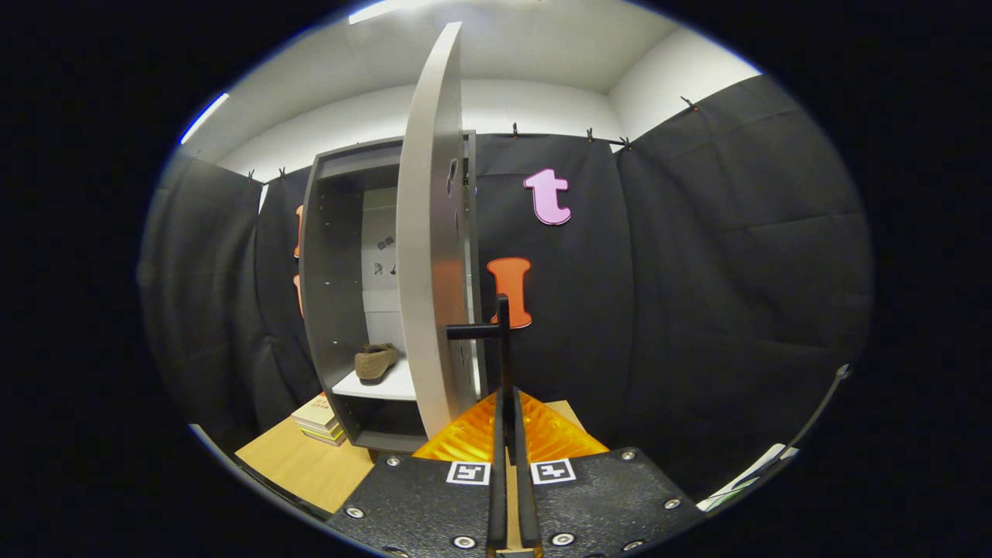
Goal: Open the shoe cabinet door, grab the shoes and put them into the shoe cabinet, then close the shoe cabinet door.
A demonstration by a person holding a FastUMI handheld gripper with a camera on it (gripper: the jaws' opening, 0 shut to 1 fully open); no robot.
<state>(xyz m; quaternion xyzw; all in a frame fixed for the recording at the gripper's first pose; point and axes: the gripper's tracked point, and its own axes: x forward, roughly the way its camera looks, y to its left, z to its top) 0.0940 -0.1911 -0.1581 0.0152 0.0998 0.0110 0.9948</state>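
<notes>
**Tool clamped on the door handle, door swung out edge-on**

The tool [508, 418] pointed level and straight ahead, its two orange fingers [465, 438] drawn together around the thin black handle [502, 341] of the cabinet door [430, 256]. The handle's upright bar rose from between the fingertips, and a short crossbar ran from it to the door's face. Both fingers pressed on the bar with no gap left between them.

The door stood open, turned nearly edge-on to the tool, just ahead and slightly left of the fingers. Beyond it to the left, the grey cabinet [325, 294] was open at the front. One brown shoe [375, 361] lay on the white shelf [380, 386] inside, toe pointing toward the back wall, close to the shelf's front edge.

The cabinet stood on the wooden table [310, 465]. A small stack of books [319, 418] lay on the table just beside the cabinet's lower left corner, touching or nearly touching it.
</notes>
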